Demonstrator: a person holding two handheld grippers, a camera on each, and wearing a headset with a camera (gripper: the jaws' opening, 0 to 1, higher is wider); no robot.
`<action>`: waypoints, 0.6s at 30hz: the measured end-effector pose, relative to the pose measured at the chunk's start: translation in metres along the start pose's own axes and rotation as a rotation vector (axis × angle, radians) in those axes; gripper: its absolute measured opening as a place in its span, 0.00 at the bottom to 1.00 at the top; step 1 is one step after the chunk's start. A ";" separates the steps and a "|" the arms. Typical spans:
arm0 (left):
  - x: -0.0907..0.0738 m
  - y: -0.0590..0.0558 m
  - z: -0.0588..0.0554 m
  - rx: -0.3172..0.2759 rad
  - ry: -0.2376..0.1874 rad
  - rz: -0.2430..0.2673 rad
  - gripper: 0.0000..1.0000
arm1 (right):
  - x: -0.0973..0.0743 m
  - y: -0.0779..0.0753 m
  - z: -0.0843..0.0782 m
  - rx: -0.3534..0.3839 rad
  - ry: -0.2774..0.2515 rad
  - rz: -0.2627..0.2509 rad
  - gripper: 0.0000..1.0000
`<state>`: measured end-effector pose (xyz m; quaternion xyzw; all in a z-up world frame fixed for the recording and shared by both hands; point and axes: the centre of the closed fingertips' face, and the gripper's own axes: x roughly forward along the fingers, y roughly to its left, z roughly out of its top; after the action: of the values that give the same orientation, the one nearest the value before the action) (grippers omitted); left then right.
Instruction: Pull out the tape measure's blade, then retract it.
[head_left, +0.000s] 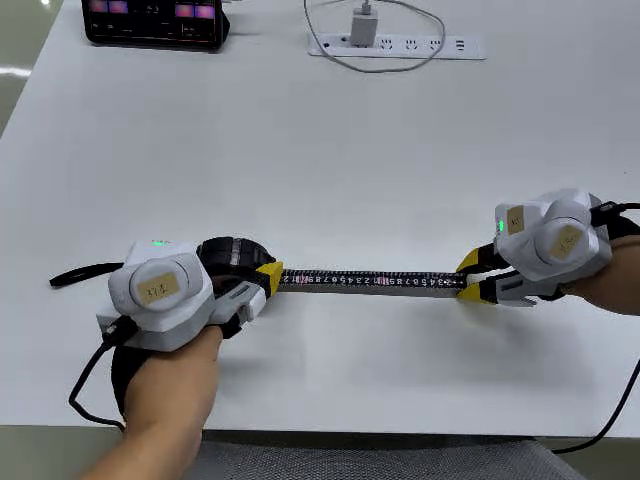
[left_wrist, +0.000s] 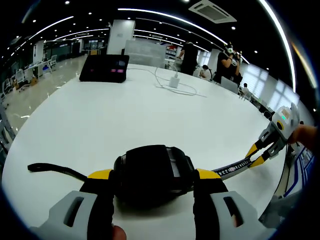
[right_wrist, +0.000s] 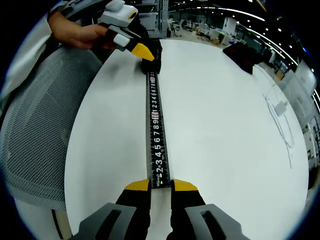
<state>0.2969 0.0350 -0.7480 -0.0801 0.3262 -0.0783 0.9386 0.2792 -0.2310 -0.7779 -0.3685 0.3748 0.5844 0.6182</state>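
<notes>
Case (head_left: 232, 256) in left claw (left_wrist: 154, 174) — blade (head_left: 370, 280) in right claw (right_wrist: 160, 186).

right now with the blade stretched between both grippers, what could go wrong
The right gripper pinches only the end of the blade; if it slips, the blade could whip back toward the case. The left gripper alone holds the round case, so a harder pull might twist it loose.

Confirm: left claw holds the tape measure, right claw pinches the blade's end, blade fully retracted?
Wrong on the blade: it is pulled out, stretched between the claws, per the head view. The left claw holds the tape measure, and the right claw pinches the blade's end.
</notes>
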 end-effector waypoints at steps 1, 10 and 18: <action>0.000 0.000 0.000 0.000 0.001 0.000 0.60 | 0.000 0.000 0.000 -0.001 0.003 0.000 0.11; 0.000 -0.001 0.000 0.018 0.025 0.004 0.59 | 0.000 0.000 0.000 0.005 0.005 0.005 0.11; -0.001 -0.001 0.000 0.027 0.048 0.006 0.56 | -0.001 -0.001 -0.001 0.007 0.010 0.014 0.10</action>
<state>0.2961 0.0339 -0.7476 -0.0646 0.3478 -0.0815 0.9318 0.2800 -0.2318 -0.7775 -0.3667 0.3825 0.5854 0.6137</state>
